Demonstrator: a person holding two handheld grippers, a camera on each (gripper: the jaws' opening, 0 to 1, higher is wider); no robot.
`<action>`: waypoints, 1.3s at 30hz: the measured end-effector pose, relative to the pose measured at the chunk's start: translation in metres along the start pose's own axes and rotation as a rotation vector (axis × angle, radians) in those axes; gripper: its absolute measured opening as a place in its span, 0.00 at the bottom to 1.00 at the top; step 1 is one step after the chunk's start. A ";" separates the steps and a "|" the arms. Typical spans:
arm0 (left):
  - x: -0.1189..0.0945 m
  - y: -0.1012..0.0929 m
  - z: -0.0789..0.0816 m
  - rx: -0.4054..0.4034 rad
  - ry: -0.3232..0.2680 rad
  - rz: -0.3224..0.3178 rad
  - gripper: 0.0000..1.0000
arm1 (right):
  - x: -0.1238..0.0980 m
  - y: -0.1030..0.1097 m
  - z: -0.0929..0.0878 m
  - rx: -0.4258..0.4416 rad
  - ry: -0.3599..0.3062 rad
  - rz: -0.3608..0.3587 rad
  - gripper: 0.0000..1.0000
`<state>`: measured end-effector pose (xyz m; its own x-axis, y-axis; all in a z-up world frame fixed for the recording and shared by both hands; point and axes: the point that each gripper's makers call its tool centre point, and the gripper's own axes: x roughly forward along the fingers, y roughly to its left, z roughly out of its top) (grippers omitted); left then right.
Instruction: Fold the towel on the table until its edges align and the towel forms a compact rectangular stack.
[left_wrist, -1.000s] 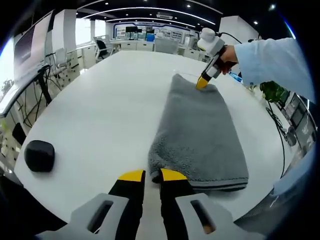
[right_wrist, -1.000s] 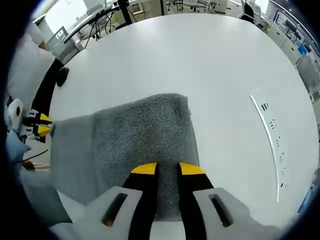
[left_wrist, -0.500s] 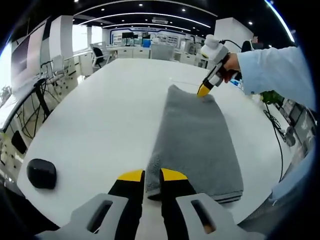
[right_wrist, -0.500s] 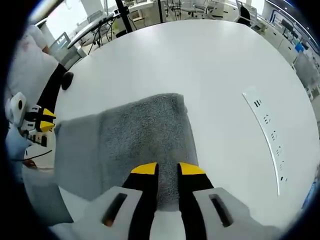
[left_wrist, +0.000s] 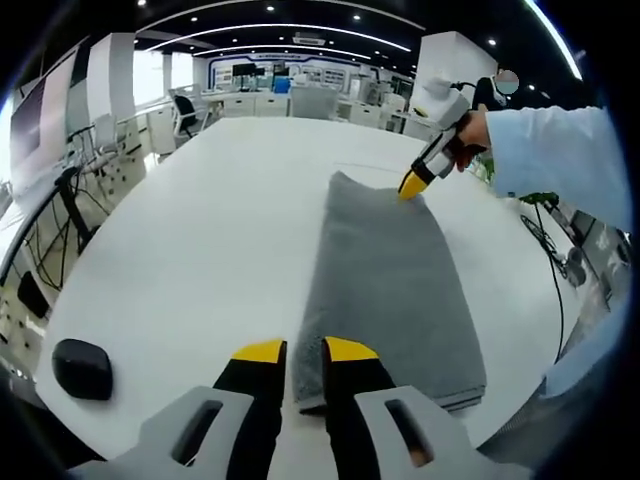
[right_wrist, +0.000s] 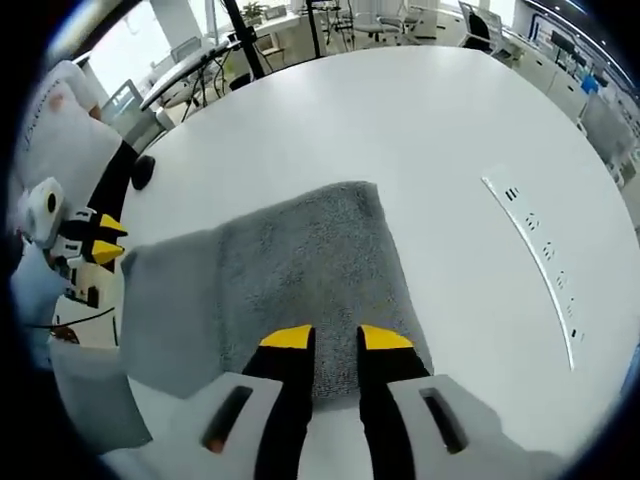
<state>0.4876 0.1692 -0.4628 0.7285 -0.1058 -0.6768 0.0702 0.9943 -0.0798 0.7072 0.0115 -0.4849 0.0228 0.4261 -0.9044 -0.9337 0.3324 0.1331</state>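
Open-plan office or lab hall: we note a large white table (left_wrist: 200, 220), rows of desks with monitors (left_wrist: 262, 72), office chairs (left_wrist: 185, 108), ceiling strip lights (left_wrist: 290, 14), and cable-hung stands (right_wrist: 240, 35) along the edge.

A plain grey towel (left_wrist: 388, 285) is seen on a white worktop (left_wrist: 200, 230). Both claws are tipped in yellow over black, on pale grey bodies: left claw (left_wrist: 297, 351), right claw (right_wrist: 336, 338). A black object (left_wrist: 82, 367) and a light blue sleeve (left_wrist: 555, 150) are shown.

text: none legible | labels: none | numbers: none
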 end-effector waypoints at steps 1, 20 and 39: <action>0.001 0.000 0.002 0.005 0.001 -0.003 0.14 | -0.001 0.002 -0.002 0.005 -0.003 0.000 0.16; 0.014 0.001 0.021 0.067 0.017 -0.075 0.17 | -0.019 0.027 -0.025 0.137 -0.090 0.013 0.24; 0.036 -0.005 0.040 0.164 0.052 -0.144 0.18 | -0.026 0.046 -0.055 0.236 -0.108 0.014 0.25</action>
<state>0.5402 0.1609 -0.4575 0.6671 -0.2432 -0.7042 0.2840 0.9569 -0.0615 0.6441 -0.0305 -0.4780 0.0599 0.5154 -0.8549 -0.8253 0.5073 0.2480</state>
